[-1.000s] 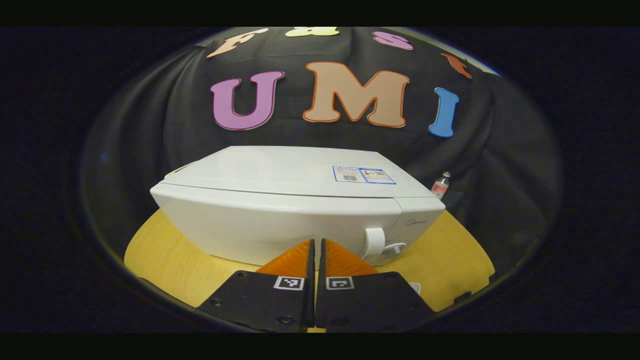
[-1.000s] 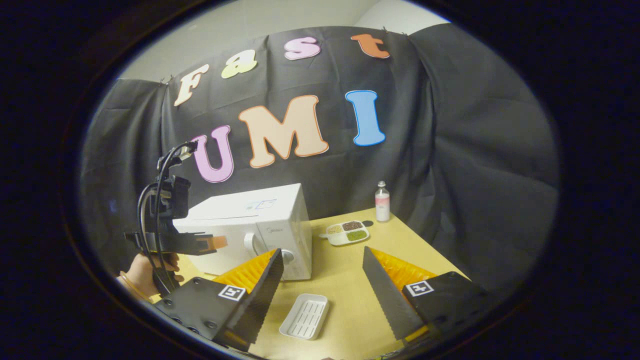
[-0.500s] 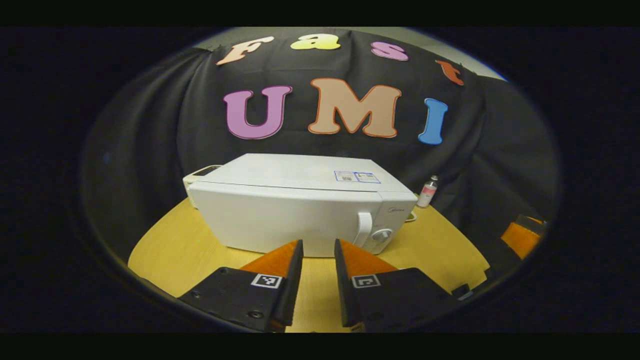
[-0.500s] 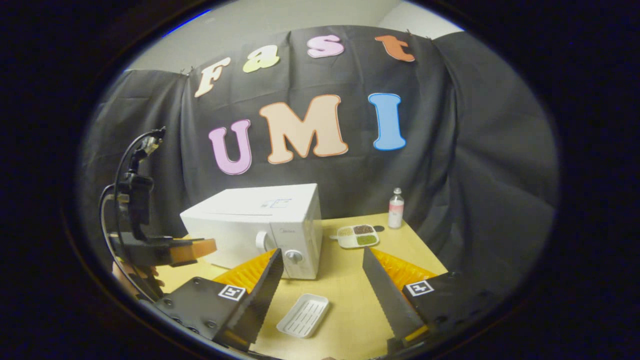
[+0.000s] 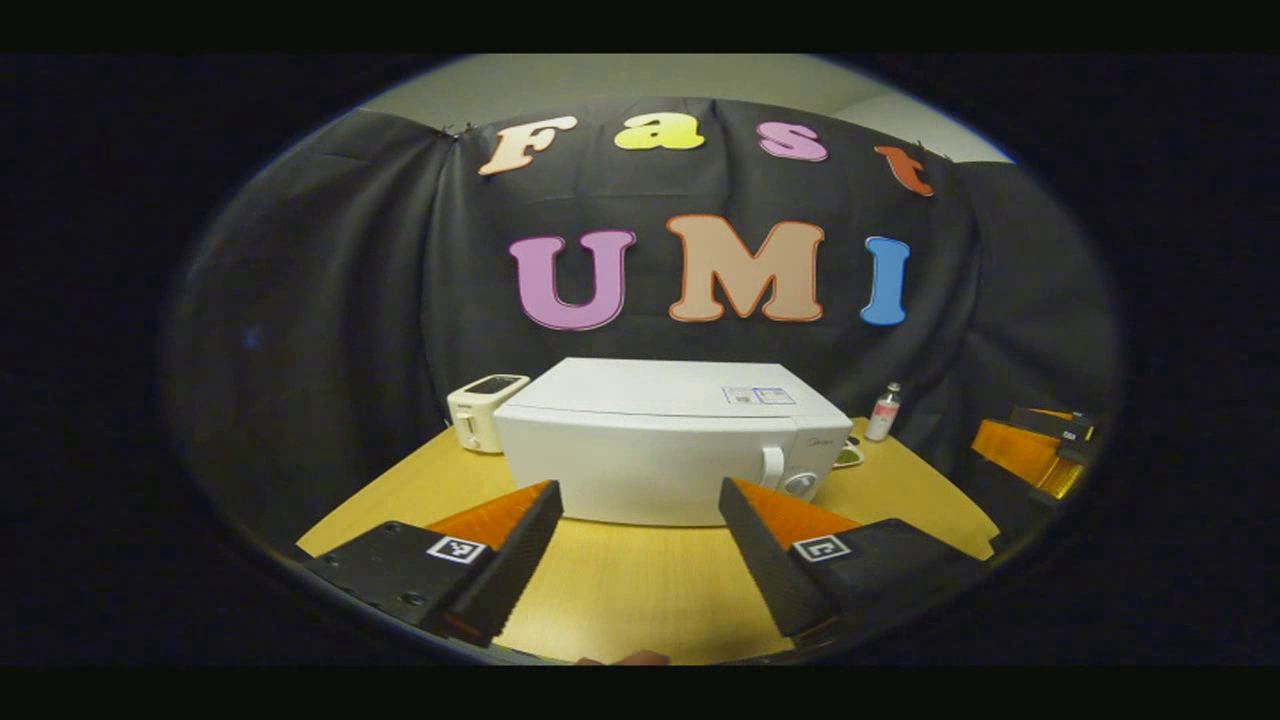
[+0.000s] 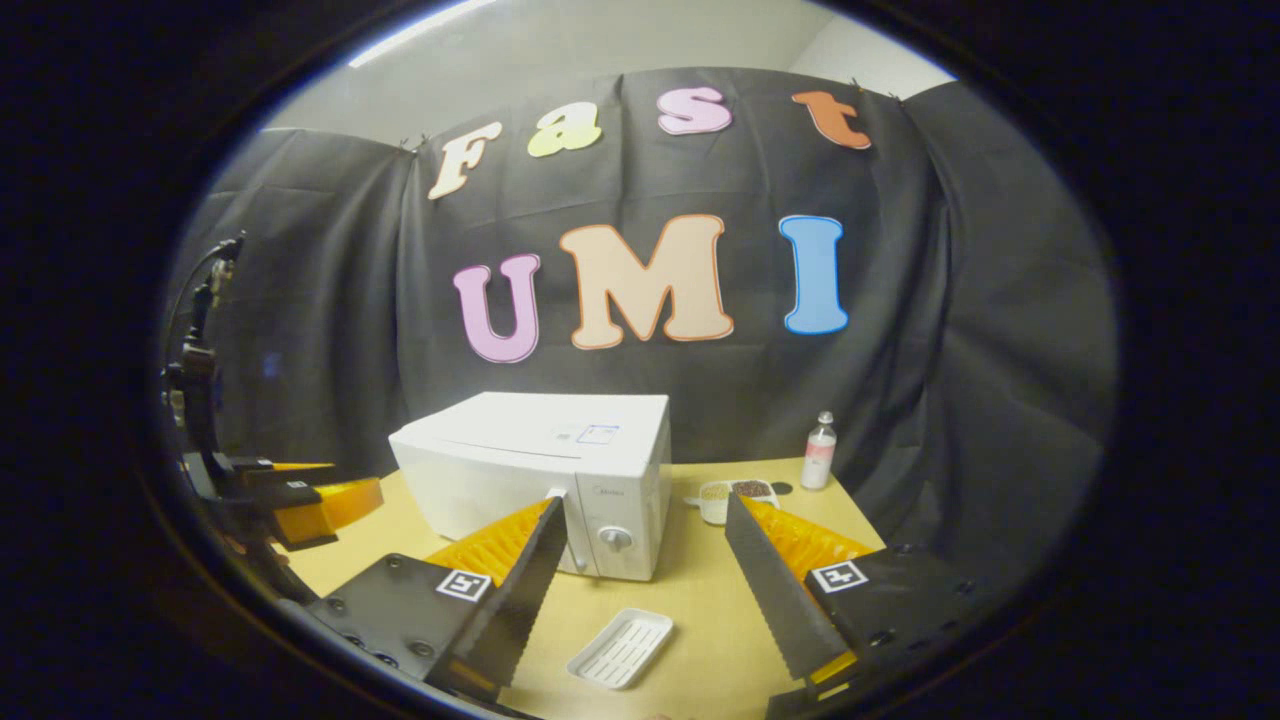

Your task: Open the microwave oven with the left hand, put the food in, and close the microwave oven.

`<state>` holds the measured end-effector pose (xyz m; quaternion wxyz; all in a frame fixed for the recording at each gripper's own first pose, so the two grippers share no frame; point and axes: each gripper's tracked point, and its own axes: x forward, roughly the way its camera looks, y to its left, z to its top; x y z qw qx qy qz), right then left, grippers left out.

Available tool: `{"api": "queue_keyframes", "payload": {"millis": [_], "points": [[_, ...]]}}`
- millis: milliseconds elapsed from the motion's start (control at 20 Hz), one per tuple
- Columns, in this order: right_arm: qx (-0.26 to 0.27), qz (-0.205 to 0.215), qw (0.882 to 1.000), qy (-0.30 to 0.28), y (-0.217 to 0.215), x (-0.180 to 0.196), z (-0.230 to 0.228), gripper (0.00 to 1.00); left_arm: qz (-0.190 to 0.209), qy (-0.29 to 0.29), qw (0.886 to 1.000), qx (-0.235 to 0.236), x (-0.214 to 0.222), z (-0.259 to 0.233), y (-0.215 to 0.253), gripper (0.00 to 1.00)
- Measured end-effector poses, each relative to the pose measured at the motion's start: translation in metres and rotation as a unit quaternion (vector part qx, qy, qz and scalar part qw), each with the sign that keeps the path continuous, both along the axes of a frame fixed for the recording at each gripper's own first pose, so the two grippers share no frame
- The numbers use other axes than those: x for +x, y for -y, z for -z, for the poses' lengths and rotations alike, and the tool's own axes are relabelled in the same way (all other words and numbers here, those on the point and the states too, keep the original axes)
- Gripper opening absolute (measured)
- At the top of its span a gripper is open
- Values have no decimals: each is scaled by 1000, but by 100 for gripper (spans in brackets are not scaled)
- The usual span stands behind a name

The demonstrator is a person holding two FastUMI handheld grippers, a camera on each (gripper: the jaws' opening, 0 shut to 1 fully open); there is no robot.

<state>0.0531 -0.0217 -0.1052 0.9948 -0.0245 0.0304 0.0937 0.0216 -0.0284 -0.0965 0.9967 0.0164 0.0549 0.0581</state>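
While the left gripper view looks across a wooden table [image 5: 600,600], a white microwave [image 5: 670,445] stands at the middle of it with its door closed. The left gripper [image 5: 640,500] hangs in front of the microwave, well apart from it, its two fingers spread wide with nothing between them. The door handle [image 5: 772,467] and a round knob [image 5: 800,483] sit at the right end of the microwave's front. A small white toaster [image 5: 480,410] stands just left of the microwave, toward the back. A small bottle [image 5: 884,411] with a pink label stands behind the microwave's right corner, and the edge of a food dish [image 5: 848,456] peeks out beside that corner. Far to the right of the microwave, the right gripper [image 5: 1035,445] shows at the edge of the view.

From the right gripper view, the microwave [image 6: 540,470] sits left of centre, door shut. The right gripper [image 6: 645,510] is held in front of it, fingers wide apart and holding nothing. The divided food dish [image 6: 735,495] lies on the table [image 6: 700,650] just right of the microwave, with the bottle [image 6: 819,452] behind it. A white ridged tray [image 6: 620,648] lies on the table in front of the microwave. The left gripper [image 6: 330,495] shows far left of the microwave.
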Motion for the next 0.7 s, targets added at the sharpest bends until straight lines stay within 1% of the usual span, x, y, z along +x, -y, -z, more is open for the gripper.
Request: {"api": "queue_keyframes", "payload": {"millis": [50,150,250,500,700], "points": [[1,-2,1000,3,-2,-1,-3,92,-10,7,1000,-2,4,-3,-6,100],[2,0,1000,9,-4,-3,-7,92,-30,15,999,-5,-9,-10,-16,98],[1,5,1000,15,-2,-4,-11,92,-38,22,999,-8,-14,-14,-21,97],[5,11,1000,12,4,-5,-13,92,-54,18,998,-8,-19,-14,-32,97],[15,20,1000,11,12,-5,-14,92,-52,13,999,2,-20,-15,-30,98]]}}
